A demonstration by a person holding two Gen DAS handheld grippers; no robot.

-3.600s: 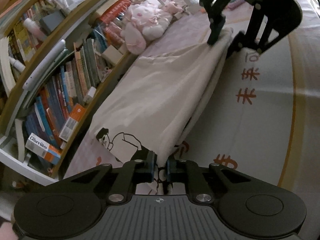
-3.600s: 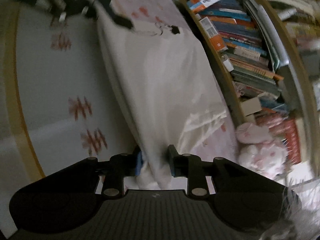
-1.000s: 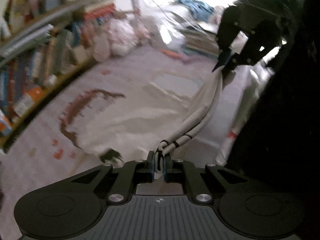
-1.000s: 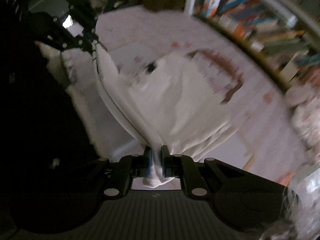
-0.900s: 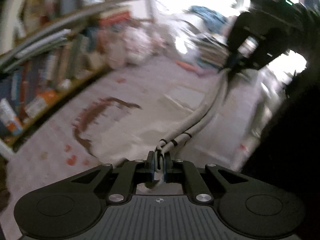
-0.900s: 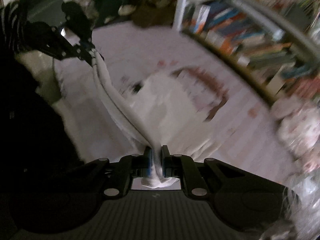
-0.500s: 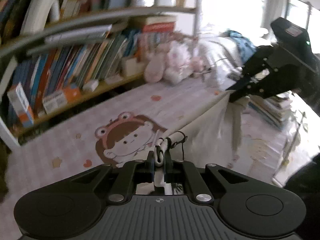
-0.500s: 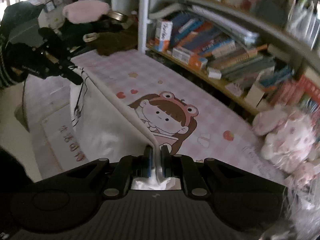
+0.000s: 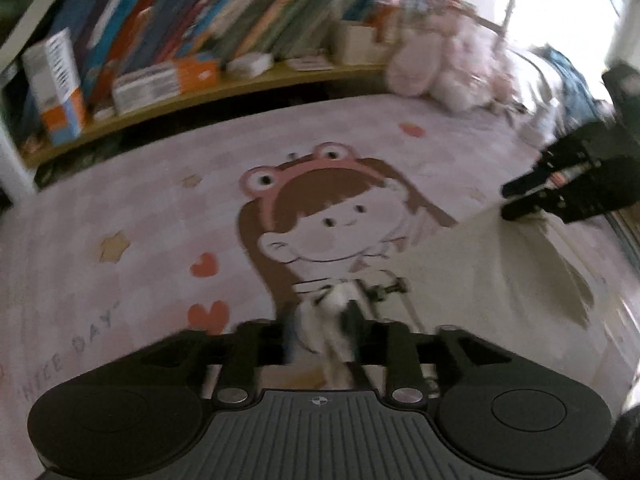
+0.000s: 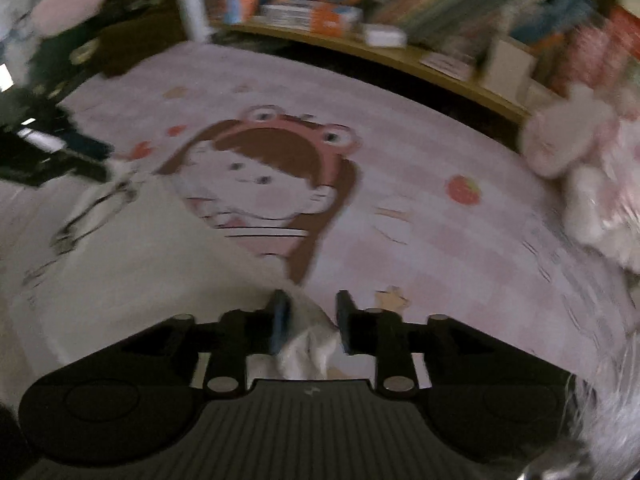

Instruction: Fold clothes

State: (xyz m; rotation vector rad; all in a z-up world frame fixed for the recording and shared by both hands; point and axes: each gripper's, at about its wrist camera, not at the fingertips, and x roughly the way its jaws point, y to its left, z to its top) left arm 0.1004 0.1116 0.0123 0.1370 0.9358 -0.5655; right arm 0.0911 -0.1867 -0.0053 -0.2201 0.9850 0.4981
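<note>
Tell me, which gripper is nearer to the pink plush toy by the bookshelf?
Right. The right gripper works at the garment end toward the plush toy; the left gripper is at the far end.

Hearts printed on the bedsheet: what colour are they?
Orange-red hearts on the pale pink bedsheet; left wrist view shows them best.

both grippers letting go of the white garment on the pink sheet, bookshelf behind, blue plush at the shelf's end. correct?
One thing is off: the plush is pink, not blue, as the left wrist view shows. The rest holds: the left gripper and right gripper have jaws opening with the white garment between them, on the pink sheet, with the bookshelf behind.
</note>
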